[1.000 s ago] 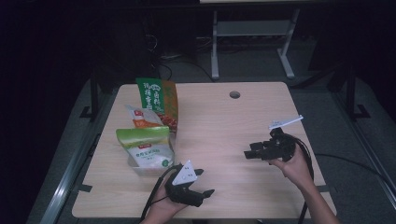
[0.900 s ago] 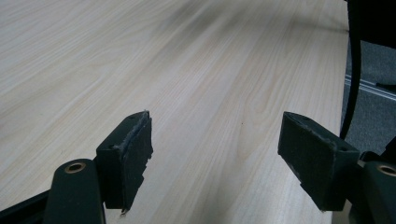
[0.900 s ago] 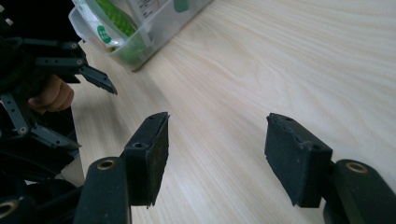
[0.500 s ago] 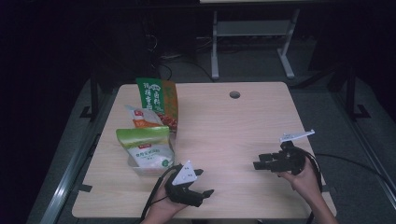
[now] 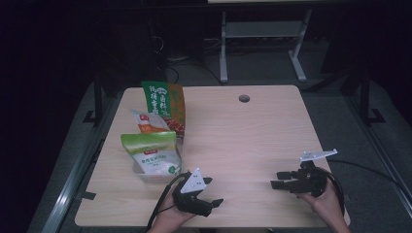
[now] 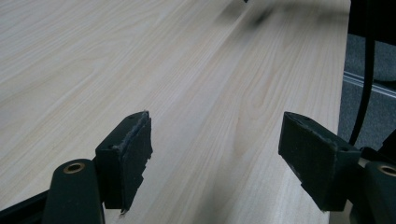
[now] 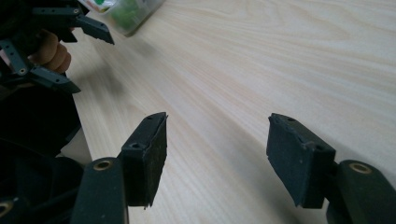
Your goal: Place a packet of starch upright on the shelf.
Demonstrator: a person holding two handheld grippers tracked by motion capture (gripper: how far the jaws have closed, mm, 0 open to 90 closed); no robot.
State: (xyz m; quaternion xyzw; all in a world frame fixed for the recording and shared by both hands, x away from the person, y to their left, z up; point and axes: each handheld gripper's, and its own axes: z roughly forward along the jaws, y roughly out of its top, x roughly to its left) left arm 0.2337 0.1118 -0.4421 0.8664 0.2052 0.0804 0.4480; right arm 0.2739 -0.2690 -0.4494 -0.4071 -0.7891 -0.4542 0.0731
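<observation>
Three snack bags stand at the left of the wooden table (image 5: pixel 252 136): a tall green and orange bag (image 5: pixel 164 103), a white and orange bag (image 5: pixel 145 121) in front of it, and a green and white bag (image 5: pixel 153 155) nearest me. My left gripper (image 5: pixel 214 191) rests low near the front edge, just right of the nearest bag, open and empty; its jaws (image 6: pixel 215 140) frame bare wood. My right gripper (image 5: pixel 276 179) sits near the front right corner, pointing left, open with nothing between its fingers (image 7: pixel 217 140). In the right gripper view the left gripper (image 7: pixel 70 28) shows farther off.
A round cable hole (image 5: pixel 244 98) lies at the table's far middle. A grey metal stand (image 5: pixel 262 43) is on the dark floor behind the table. A cable (image 6: pixel 366 70) hangs past the table's edge. Bare wood spans the middle and right of the table.
My right gripper has drawn back toward the front right corner and dropped lower, still open. The left gripper and the bags have stayed put.
</observation>
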